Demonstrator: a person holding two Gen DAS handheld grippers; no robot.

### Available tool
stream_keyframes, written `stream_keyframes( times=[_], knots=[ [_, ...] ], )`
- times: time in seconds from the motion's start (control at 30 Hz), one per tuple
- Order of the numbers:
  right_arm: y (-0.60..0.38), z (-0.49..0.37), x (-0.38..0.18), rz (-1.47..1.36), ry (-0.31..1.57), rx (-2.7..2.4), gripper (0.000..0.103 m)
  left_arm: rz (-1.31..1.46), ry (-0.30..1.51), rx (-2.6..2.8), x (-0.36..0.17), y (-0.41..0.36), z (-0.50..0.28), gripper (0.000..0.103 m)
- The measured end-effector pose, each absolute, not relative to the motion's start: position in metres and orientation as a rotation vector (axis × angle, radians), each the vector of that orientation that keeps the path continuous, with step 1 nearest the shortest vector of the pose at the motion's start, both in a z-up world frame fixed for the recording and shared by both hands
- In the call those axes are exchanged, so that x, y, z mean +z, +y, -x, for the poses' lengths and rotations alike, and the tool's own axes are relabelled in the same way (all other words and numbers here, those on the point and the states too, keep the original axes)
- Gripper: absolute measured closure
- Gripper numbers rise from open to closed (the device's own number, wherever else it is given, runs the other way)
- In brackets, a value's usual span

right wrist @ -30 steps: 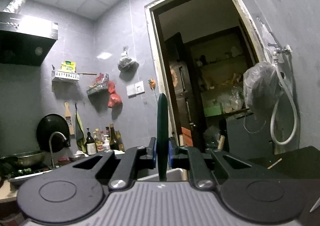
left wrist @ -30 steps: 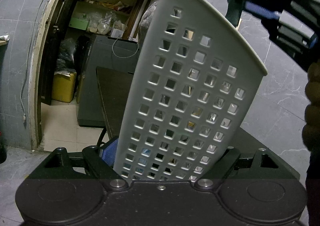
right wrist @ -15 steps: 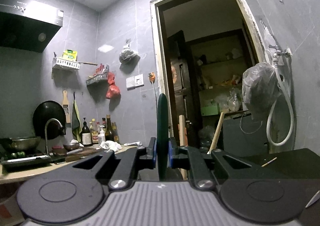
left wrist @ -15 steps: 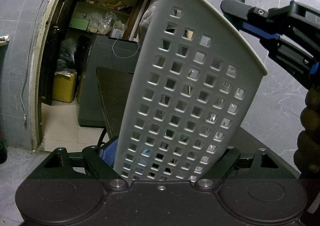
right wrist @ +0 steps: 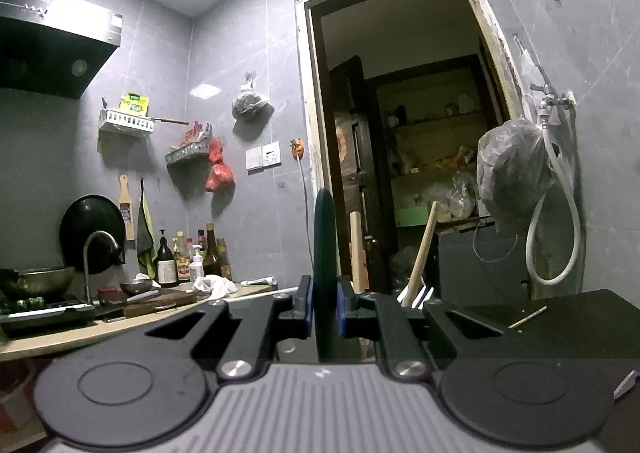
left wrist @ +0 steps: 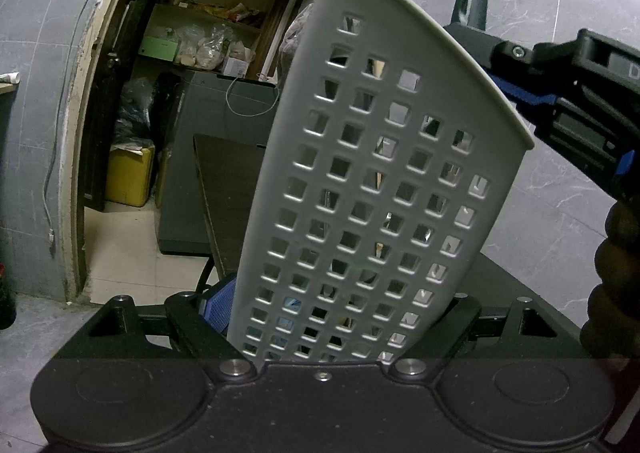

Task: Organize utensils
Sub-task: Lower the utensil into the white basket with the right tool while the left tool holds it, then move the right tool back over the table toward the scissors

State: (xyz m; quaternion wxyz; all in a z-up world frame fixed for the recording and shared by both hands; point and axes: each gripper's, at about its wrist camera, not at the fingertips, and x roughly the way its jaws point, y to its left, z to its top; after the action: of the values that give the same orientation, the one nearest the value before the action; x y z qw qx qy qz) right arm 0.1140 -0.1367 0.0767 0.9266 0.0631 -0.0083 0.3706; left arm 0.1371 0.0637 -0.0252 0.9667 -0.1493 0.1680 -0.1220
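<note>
Grey marble-look tile walls, dark doorway to a pantry w/ shelves. Left gripper (left wrist: 320, 327) clamps the base of a white plastic utensil holder (left wrist: 376, 189), tall, curved rim, grid of square holes, metal glints inside. Right gripper (right wrist: 324, 311) pinches a dark green utensil handle (right wrist: 323, 249), flat, rounded top w/ hang loop, above the holder rim. Wooden sticks (right wrist: 420, 253) just beyond. Black table (right wrist: 560, 317) below. No legible writing.

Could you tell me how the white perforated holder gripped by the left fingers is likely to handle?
The holder looks like thin moulded plastic, so probably stiff. Being full of holes, it is likely light. It stands tall and narrow, with utensils glinting inside, so it may tip if pushed near the rim.
</note>
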Motion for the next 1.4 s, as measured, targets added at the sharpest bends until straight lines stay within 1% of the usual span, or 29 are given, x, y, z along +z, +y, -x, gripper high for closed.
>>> stream_keyframes(
  times=[0.2, 0.23, 0.3, 0.37, 0.5, 0.57, 0.6, 0.67, 0.7, 0.73, 0.83, 0.87, 1.07, 1.3, 1.4],
  knots=[
    [-0.136, -0.114, 0.073, -0.129, -0.003, 0.758, 0.089, 0.302, 0.34, -0.247, -0.025, 0.064, -0.137, 0.016],
    [-0.136, -0.113, 0.072, -0.126, -0.005, 0.757, 0.087, 0.302, 0.34, -0.247, -0.025, 0.064, -0.137, 0.016],
    [-0.137, -0.112, 0.072, -0.128, -0.012, 0.761, 0.079, 0.302, 0.34, -0.247, -0.025, 0.064, -0.137, 0.016],
    [-0.139, -0.11, 0.073, -0.133, -0.025, 0.76, 0.063, 0.303, 0.34, -0.246, -0.025, 0.064, -0.137, 0.016],
    [-0.146, -0.104, 0.074, -0.146, -0.056, 0.745, 0.049, 0.302, 0.34, -0.246, -0.025, 0.064, -0.137, 0.016],
    [-0.152, -0.101, 0.073, -0.162, -0.068, 0.731, 0.041, 0.302, 0.341, -0.246, -0.025, 0.063, -0.137, 0.016],
    [-0.156, -0.101, 0.072, -0.17, -0.073, 0.723, 0.038, 0.301, 0.341, -0.245, -0.025, 0.064, -0.137, 0.016],
    [-0.166, -0.099, 0.069, -0.193, -0.079, 0.701, 0.024, 0.3, 0.341, -0.244, -0.025, 0.063, -0.137, 0.016],
    [-0.172, -0.098, 0.067, -0.207, -0.08, 0.685, 0.02, 0.299, 0.342, -0.243, -0.024, 0.063, -0.136, 0.016],
    [-0.178, -0.098, 0.065, -0.219, -0.079, 0.668, 0.013, 0.298, 0.343, -0.241, -0.024, 0.064, -0.136, 0.016],
    [-0.199, -0.097, 0.057, -0.254, -0.07, 0.599, 0.002, 0.293, 0.345, -0.236, -0.023, 0.061, -0.136, 0.016],
    [-0.206, -0.098, 0.053, -0.266, -0.062, 0.571, 0.0, 0.29, 0.346, -0.235, -0.023, 0.06, -0.136, 0.016],
    [-0.242, -0.112, 0.024, -0.354, 0.062, 0.436, 0.0, 0.288, 0.349, -0.228, -0.02, 0.056, -0.136, 0.016],
    [-0.255, -0.126, -0.006, -0.408, 0.176, 0.36, 0.0, 0.288, 0.351, -0.224, -0.019, 0.055, -0.136, 0.017],
    [-0.255, -0.13, -0.009, -0.42, 0.191, 0.356, 0.0, 0.287, 0.351, -0.224, -0.019, 0.055, -0.136, 0.017]
  ],
)
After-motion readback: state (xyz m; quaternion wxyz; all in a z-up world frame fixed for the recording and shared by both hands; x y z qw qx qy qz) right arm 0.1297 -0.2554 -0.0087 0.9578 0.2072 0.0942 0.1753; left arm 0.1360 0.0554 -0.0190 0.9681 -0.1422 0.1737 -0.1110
